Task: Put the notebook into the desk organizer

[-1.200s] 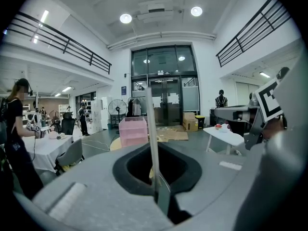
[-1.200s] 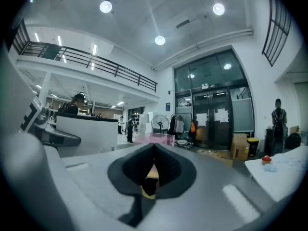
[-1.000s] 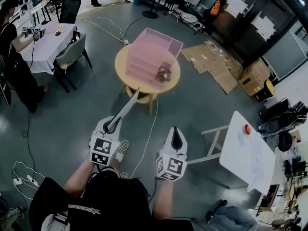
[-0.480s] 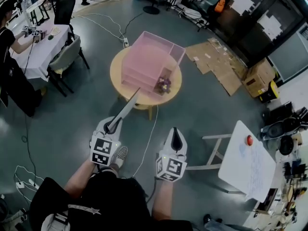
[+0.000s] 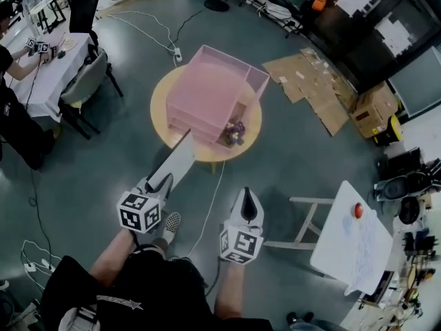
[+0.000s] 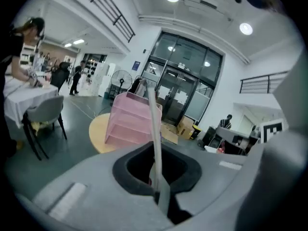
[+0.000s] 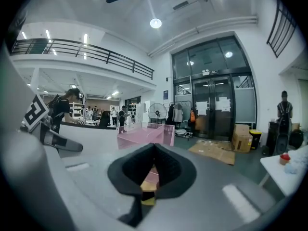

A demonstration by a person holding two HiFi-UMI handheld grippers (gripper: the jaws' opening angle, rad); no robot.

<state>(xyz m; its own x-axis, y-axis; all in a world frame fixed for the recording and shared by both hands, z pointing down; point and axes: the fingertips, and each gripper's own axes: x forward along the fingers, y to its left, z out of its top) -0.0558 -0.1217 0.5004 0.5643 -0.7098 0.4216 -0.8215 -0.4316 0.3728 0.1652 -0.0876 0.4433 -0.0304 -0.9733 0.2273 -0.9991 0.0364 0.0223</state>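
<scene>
Now closer: the left gripper [image 5: 160,180] clamps the thin grey notebook [image 5: 176,163], its tip nearly reaching the upper-centre pink plastic desk organizer [image 5: 207,92]; right gripper [image 5: 248,197] seemingly closed, empty.

Pink plastic organizer [image 5: 207,92], wood tbl [image 5: 161,116]

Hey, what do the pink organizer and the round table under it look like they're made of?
Pink organizer: probably translucent plastic, going by its thin, slightly see-through, evenly tinted walls.
Round table: likely wood or laminate, with a pale yellowish, matte top.
</scene>
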